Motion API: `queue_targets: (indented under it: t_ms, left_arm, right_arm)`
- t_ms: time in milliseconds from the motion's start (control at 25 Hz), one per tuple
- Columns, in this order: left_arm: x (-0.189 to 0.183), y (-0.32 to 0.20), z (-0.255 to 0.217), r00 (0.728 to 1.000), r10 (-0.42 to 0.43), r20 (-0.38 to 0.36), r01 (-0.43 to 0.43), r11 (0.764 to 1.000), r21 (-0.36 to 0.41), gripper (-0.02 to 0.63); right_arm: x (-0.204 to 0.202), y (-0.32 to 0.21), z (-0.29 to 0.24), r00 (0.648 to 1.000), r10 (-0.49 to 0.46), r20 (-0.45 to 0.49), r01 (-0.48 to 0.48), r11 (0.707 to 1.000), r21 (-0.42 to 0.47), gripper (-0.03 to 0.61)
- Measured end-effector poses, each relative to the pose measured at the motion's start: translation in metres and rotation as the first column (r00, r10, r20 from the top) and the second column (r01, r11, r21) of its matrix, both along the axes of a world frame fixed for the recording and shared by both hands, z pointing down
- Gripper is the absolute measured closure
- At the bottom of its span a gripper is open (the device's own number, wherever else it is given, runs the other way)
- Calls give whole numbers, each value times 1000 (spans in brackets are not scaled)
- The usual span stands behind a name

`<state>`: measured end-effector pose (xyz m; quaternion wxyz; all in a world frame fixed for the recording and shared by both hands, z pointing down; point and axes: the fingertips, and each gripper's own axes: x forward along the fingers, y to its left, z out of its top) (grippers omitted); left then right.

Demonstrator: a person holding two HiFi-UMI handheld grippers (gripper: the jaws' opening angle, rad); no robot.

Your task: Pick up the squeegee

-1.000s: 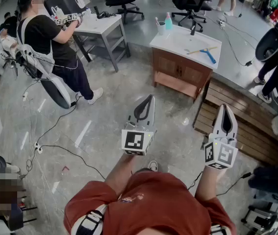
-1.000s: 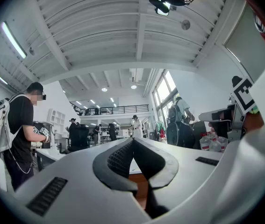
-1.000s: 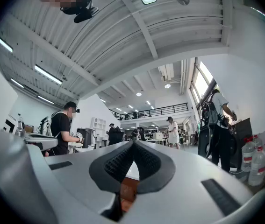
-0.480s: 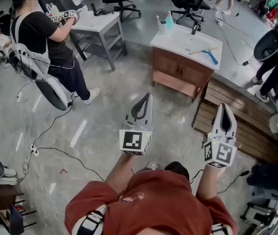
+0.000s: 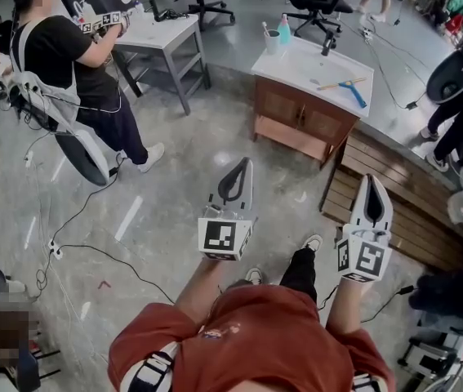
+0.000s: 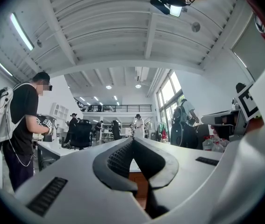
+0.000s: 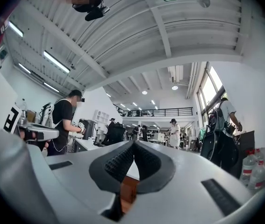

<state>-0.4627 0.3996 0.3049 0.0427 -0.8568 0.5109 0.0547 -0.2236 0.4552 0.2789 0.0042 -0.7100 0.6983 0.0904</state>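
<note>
The squeegee (image 5: 345,88), blue with a pale wooden handle, lies on the white top of a wooden vanity cabinet (image 5: 303,113) far ahead in the head view. Both grippers are held out level over the floor, well short of the cabinet. My left gripper (image 5: 246,163) has its jaw tips meeting, nothing between them; in its own view the left gripper (image 6: 133,141) looks shut and empty. My right gripper (image 5: 371,178) is shut likewise, and in the right gripper view the right gripper (image 7: 133,144) holds nothing. The squeegee shows in neither gripper view.
A wooden pallet (image 5: 394,194) lies on the floor right of the cabinet. A person in black (image 5: 76,72) stands at a grey desk (image 5: 162,39) at the left. Cables (image 5: 92,243) trail across the floor. A tap (image 5: 327,46) and bottles (image 5: 282,31) stand on the cabinet top.
The cabinet and pallet have drawn slightly nearer in the head view as I walk forward. My foot now shows between the grippers. Both grippers stay shut.
</note>
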Motion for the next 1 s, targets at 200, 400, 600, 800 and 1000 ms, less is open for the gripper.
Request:
queue_targets:
  t_ms: [200, 400, 600, 800, 1000]
  left_arm:
    - [12, -21, -7, 1000, -6, 6, 6, 1000, 5, 597]
    - [48, -50, -2, 1000, 0, 26, 0, 1000, 1, 597]
    - [91, -85, 3, 999, 4, 42, -4, 1000, -3, 597]
    - [147, -132, -2, 999, 0, 52, 0, 1000, -12, 595]
    - [212, -179, -6, 998, -3, 62, 5, 1000, -22, 595]
  right_arm:
    - [14, -24, -1, 1000, -3, 14, 3, 1000, 0, 571]
    - [53, -53, 11, 999, 13, 42, -12, 1000, -11, 571]
    - [98, -90, 23, 998, 16, 59, -14, 1000, -24, 571]
    - [153, -139, 25, 997, 13, 78, -10, 999, -37, 571]
    - [219, -188, 24, 996, 12, 86, -8, 999, -50, 571]
